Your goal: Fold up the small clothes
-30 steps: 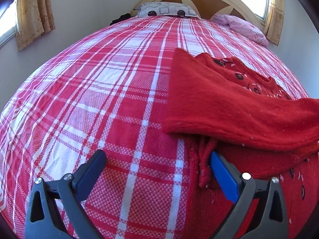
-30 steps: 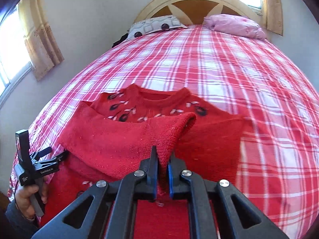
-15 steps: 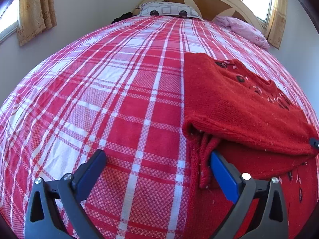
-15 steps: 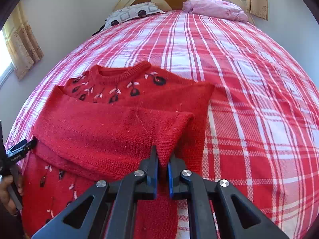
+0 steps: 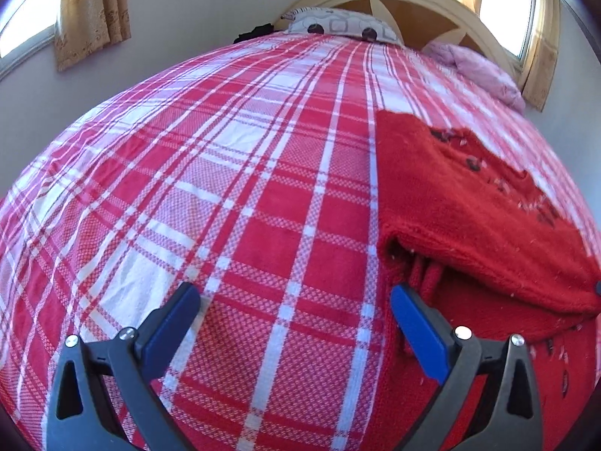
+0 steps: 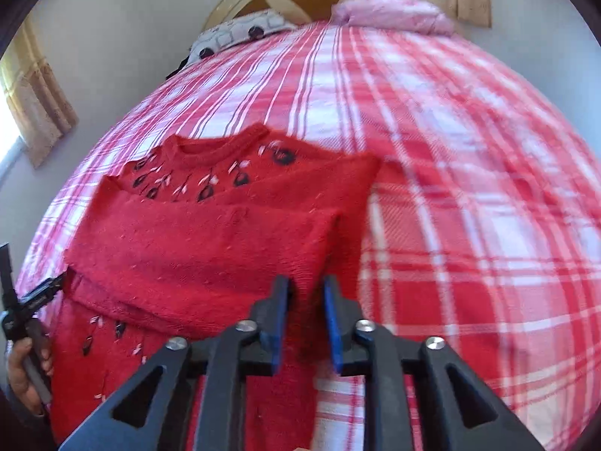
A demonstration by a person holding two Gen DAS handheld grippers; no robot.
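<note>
You're letting go w/ right tongs [image 6: 306, 315], now parting off the sleeve [image 6: 210, 259] laid across the sweater [image 6: 233, 173]; left tongs [image 5: 293, 323] hanging wide open, empty—sleeve fold's done.

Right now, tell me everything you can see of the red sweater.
The red sweater is a fuzzy knit with a ribbed round neck and dark and pale motifs across the chest and lower front. It lies flat on the plaid bedspread, collar toward the headboard, with a sleeve folded across the body. That sleeve's cuff sits between the parted jaws of the right hand-held gripper. The left hand-held gripper is open at its edge.
</note>
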